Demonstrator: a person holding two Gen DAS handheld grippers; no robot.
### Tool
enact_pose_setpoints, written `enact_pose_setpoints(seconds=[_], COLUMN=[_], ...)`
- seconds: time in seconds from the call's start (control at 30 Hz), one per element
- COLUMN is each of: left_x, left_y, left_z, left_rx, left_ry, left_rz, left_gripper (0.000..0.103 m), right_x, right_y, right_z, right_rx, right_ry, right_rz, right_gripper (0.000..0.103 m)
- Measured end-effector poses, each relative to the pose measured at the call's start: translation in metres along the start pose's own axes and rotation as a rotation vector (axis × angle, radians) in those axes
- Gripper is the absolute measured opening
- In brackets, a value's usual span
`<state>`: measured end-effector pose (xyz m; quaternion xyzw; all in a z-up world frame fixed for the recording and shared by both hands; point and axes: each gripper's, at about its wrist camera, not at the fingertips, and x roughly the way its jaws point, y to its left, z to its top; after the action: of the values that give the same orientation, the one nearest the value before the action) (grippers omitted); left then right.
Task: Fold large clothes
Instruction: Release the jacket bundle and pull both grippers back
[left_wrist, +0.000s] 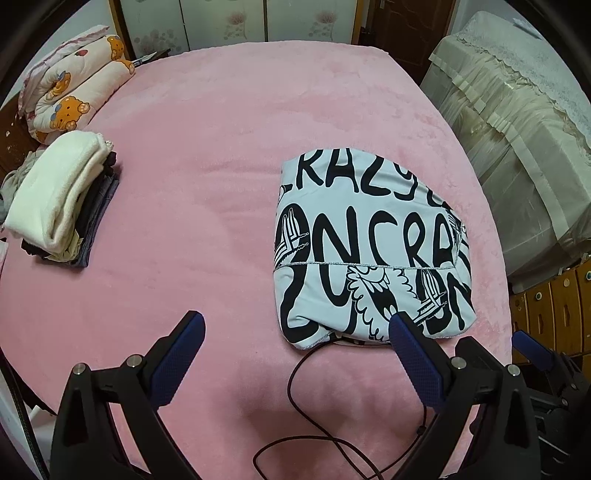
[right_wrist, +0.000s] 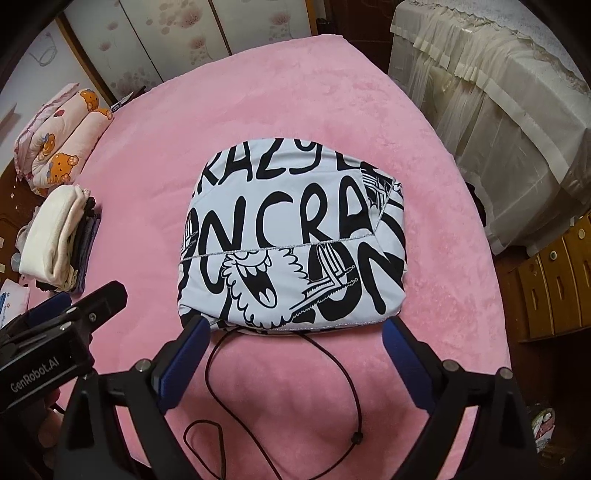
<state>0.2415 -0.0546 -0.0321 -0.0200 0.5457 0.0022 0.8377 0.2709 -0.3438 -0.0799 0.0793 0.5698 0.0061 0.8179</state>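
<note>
A white garment with bold black lettering (left_wrist: 369, 247) lies folded into a compact rectangle on the pink bed (left_wrist: 221, 147); it also shows in the right wrist view (right_wrist: 291, 240). A thin black drawstring (right_wrist: 343, 369) trails from its near edge over the bed. My left gripper (left_wrist: 297, 328) is open and empty, just in front and left of the garment's near edge. My right gripper (right_wrist: 295, 330) is open and empty, its fingertips (right_wrist: 195, 332) at the garment's near edge. The left gripper also shows at the left of the right wrist view (right_wrist: 55, 332).
A stack of folded clothes with a cream item on top (left_wrist: 62, 195) sits at the bed's left edge. A rolled bear-print quilt (left_wrist: 77, 88) lies at the far left. A lace-covered cabinet (left_wrist: 517, 129) and wooden drawers (left_wrist: 554, 314) stand to the right.
</note>
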Motion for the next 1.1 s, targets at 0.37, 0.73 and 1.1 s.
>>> enact_pose_setpoints(seconds=[0.37, 0.73, 1.1], left_x=[0.001, 0.011, 0.074], left_y=[-0.003, -0.015, -0.011], left_z=[0.003, 0.004, -0.006], left_rx=[-0.019, -0.016, -0.082], left_ry=[-0.001, 0.019, 0.171], left_rz=[0.005, 0.02, -0.022], left_gripper=[0.099, 0.099, 0.099], right_x=[0.0, 0.014, 0.063], right_y=[-0.003, -0.017, -0.067], right_z=[0.007, 0.015, 0.007], right_rx=[-0.021, -0.036, 0.065], right_ry=[-0.001, 0.028, 0.141], right_rz=[0.004, 0.011, -0.03], right_gripper=[0.095, 0.095, 0.095])
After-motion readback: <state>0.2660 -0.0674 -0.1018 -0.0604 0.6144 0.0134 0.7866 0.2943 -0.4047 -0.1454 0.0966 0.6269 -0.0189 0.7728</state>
